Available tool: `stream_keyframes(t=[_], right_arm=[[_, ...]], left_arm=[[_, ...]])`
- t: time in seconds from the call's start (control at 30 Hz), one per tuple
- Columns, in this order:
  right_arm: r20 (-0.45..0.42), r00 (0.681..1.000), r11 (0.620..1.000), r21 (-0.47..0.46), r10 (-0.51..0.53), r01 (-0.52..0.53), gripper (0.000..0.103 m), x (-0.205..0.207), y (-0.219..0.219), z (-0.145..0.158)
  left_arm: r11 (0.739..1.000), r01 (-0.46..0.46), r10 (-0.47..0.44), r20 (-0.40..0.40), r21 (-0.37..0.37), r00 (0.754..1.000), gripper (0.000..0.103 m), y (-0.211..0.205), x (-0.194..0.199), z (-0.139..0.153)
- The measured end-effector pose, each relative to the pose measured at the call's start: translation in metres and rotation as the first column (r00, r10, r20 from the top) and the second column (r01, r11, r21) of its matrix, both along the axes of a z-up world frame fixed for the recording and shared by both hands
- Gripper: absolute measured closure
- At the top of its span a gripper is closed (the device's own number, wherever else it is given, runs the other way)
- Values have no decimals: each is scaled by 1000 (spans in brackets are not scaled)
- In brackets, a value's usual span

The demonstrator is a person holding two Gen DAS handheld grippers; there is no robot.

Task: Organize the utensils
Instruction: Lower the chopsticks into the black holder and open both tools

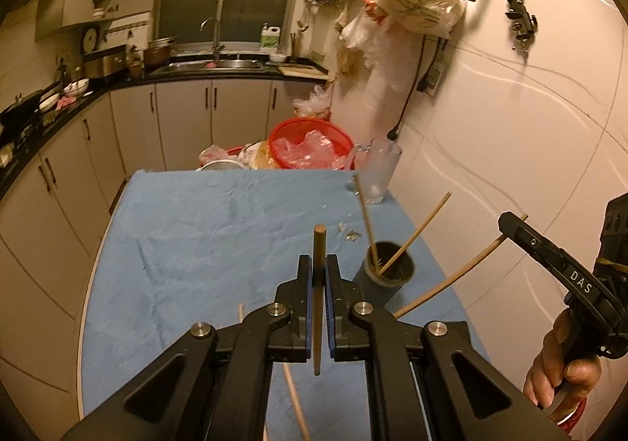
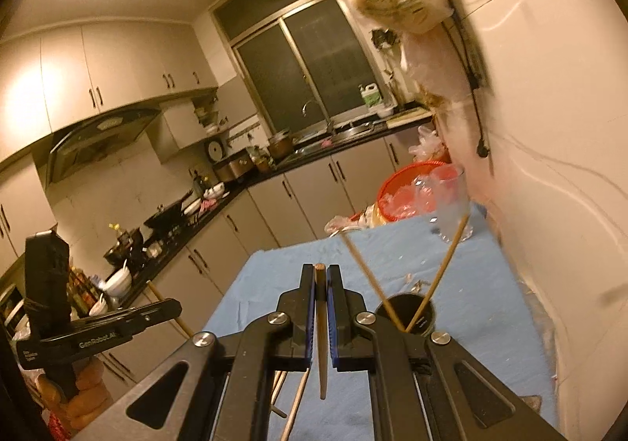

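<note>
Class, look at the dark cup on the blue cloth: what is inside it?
Two chopsticks stand inside the dark cup, leaning apart and sticking out above its rim. The cup's bottom is in shadow, so anything else lying there cannot be seen.

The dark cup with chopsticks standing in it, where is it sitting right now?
The dark cup stands on the blue cloth near its wall-side edge, on the right of the left wrist view, in front of the clear glass jug.

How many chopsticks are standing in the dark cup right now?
2. Both lean in the dark cup: one chopstick tilts toward the glass, the other chopstick toward the wall. More lie low behind the grippers, partly hidden.
</note>
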State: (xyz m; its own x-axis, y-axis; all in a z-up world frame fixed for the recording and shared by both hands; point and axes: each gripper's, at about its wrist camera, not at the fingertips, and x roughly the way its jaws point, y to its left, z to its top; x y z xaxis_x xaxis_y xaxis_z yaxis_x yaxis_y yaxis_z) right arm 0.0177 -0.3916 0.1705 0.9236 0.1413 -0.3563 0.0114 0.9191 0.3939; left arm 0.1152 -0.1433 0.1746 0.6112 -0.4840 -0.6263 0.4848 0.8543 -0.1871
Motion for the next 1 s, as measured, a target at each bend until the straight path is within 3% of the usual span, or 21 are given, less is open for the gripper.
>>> stream_keyframes(t=[0.33, 0.57, 0.73, 1.0], right_arm=[[89, 993, 996, -16, -83, 84, 97, -2, -38, 43], [96, 989, 993, -31, -114, 117, 97, 15, -53, 55], [87, 986, 988, -48, -139, 143, 97, 30, -61, 50], [3, 991, 990, -41, -131, 131, 97, 56, -73, 17]], left_arm=[[998, 53, -51, 41, -40, 998, 97, -46, 22, 36], [994, 83, -80, 41, -75, 996, 97, -80, 41, 50], [992, 94, -93, 26, -87, 995, 97, -103, 56, 43], [994, 92, -94, -34, -56, 995, 97, -122, 79, 1]])
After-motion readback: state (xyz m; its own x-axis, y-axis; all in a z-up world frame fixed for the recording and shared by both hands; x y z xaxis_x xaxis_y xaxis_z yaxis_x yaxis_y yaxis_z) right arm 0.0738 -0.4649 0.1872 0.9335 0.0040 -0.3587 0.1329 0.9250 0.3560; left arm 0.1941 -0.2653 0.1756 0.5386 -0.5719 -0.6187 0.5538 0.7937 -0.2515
